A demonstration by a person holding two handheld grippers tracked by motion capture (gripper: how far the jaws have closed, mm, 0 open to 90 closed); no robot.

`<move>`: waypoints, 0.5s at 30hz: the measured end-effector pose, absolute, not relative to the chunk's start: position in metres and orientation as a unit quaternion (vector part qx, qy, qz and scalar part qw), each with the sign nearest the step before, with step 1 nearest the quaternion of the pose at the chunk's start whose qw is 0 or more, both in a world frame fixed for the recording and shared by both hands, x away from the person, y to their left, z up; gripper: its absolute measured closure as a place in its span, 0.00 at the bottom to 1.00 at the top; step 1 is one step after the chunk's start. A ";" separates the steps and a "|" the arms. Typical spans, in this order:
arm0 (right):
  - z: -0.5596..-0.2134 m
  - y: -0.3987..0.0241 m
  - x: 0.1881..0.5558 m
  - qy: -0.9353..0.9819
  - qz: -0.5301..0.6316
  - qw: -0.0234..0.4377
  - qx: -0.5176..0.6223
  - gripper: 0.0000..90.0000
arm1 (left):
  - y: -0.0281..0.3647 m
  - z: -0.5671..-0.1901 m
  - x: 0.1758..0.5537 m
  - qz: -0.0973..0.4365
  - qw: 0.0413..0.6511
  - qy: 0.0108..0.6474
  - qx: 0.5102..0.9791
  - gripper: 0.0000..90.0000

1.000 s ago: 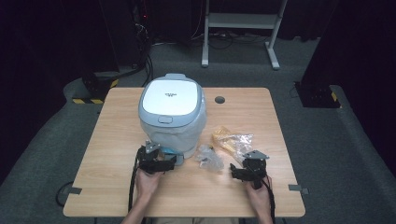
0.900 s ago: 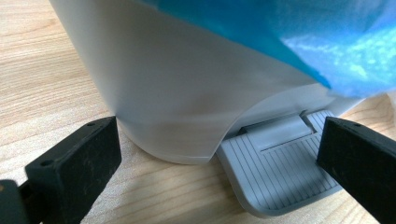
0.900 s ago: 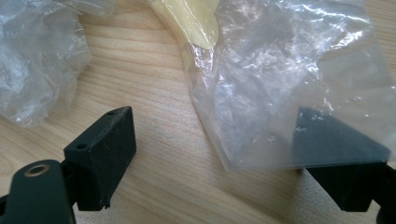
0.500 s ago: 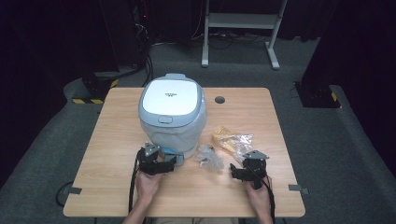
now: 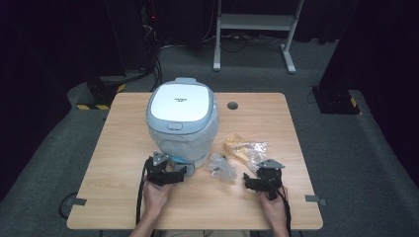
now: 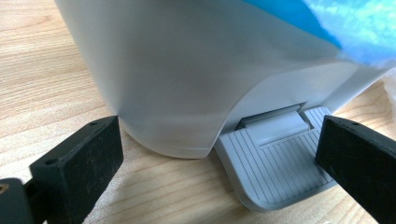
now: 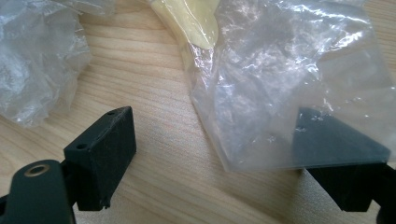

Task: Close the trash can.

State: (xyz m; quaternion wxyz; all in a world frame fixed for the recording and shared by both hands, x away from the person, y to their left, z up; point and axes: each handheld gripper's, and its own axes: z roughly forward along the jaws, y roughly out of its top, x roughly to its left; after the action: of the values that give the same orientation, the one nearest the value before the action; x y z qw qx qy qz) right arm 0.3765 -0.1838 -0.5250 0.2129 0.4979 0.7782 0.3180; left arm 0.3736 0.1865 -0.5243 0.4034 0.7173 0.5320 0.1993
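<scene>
I hold my left gripper low at the near base of the white pedal bin, which stands on the table left of centre, toward the far edge. Its jaws are spread wide and grasp nothing; the grey ribbed foot pedal lies between them, nearer the right-hand jaw in the left gripper view.

Judged step: press the pedal to raise the lid.
1. Bring one jaw over the ribbed face, not the hinge tab.
2. Push straight down; a sideways push is likely to slide the light bin.

My right gripper rests near the near right corner, jaws likewise parted and holding nothing. One jaw lies under the edge of a clear plastic bag; a firm pinch well in from the edge should stop the film slipping.

Contents:
- Bin: lid shut, interior hidden. A blue liner appears to hang outside the body.
- Clear bag: something pale yellow inside; I cannot identify it.
- A second, crumpled bag lies between the grippers.
</scene>
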 end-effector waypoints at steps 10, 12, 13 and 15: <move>-0.525 -0.184 0.377 0.778 0.318 0.213 0.498 0.15 | 0.187 -0.526 0.374 0.198 0.402 0.532 0.718 0.01; -0.525 -0.184 0.377 0.779 0.318 0.212 0.498 0.15 | 0.187 -0.526 0.374 0.199 0.400 0.531 0.720 0.01; -0.525 -0.184 0.377 0.779 0.318 0.212 0.498 0.15 | 0.187 -0.526 0.375 0.198 0.399 0.531 0.721 0.01; -0.525 -0.184 0.377 0.779 0.318 0.212 0.498 0.15 | 0.187 -0.526 0.375 0.194 0.398 0.532 0.722 0.01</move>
State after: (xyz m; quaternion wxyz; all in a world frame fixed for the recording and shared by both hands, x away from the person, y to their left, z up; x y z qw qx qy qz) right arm 0.3766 -0.1839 -0.5248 0.2118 0.4978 0.7788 0.3176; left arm 0.3748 0.1874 -0.5262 0.3976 0.7219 0.5321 0.1939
